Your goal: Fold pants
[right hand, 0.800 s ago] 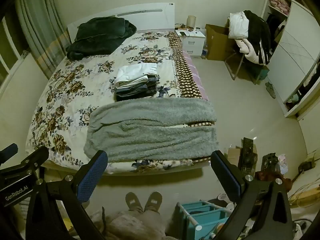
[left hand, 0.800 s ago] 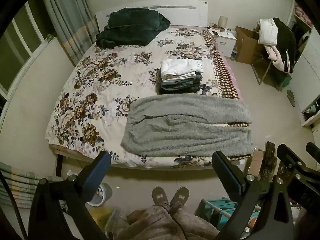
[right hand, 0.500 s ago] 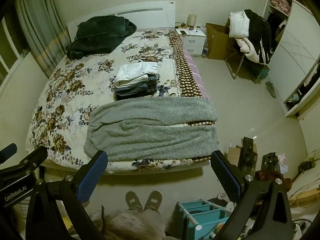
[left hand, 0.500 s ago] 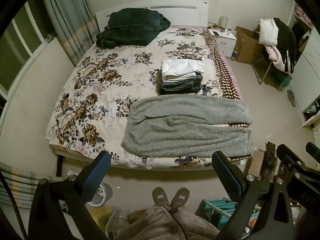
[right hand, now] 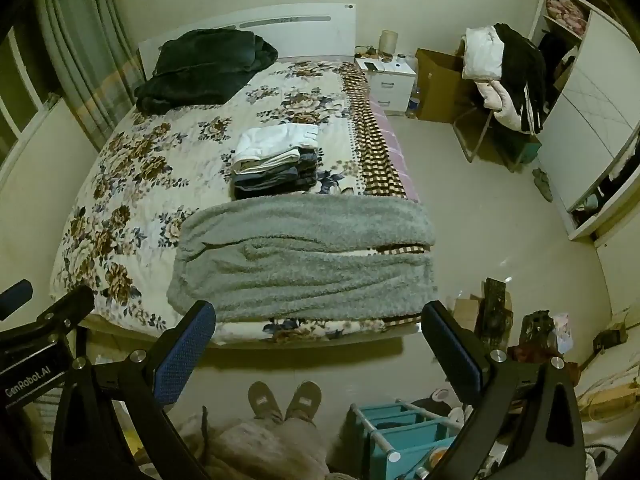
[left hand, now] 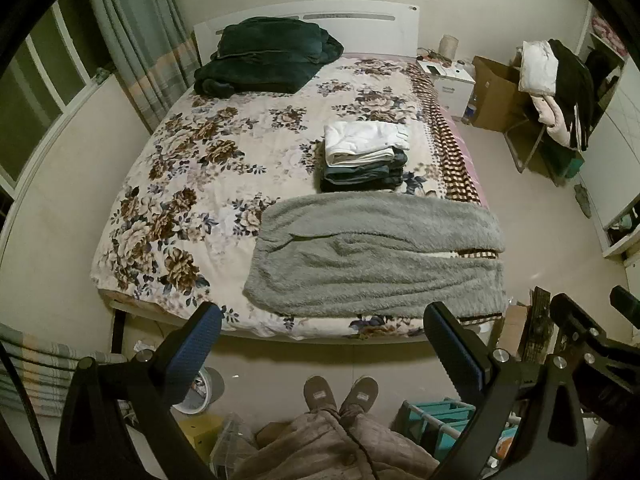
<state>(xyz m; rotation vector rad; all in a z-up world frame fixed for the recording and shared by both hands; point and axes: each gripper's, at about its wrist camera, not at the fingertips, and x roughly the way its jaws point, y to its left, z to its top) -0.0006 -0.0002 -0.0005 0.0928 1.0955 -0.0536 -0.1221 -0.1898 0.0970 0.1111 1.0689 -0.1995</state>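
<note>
The grey fleece pants (left hand: 376, 256) are seen in the centre of both frames, laid flat across the near end of the bed (left hand: 168, 184), legs toward the right edge. Just behind them, w/ a small gap, a stack of folded clothes (left hand: 364, 156) is placed. A dark green blanket (left hand: 264, 56) is bunched at the upper left, near the headboard. The left gripper (left hand: 322, 344) and the right gripper (right hand: 318, 340) are held at the bottom of their frames, above the floor, jaws spread fully wide, nothing is gripped. The person's slippers (right hand: 284, 400) are seen below, at bottom centre.
</note>
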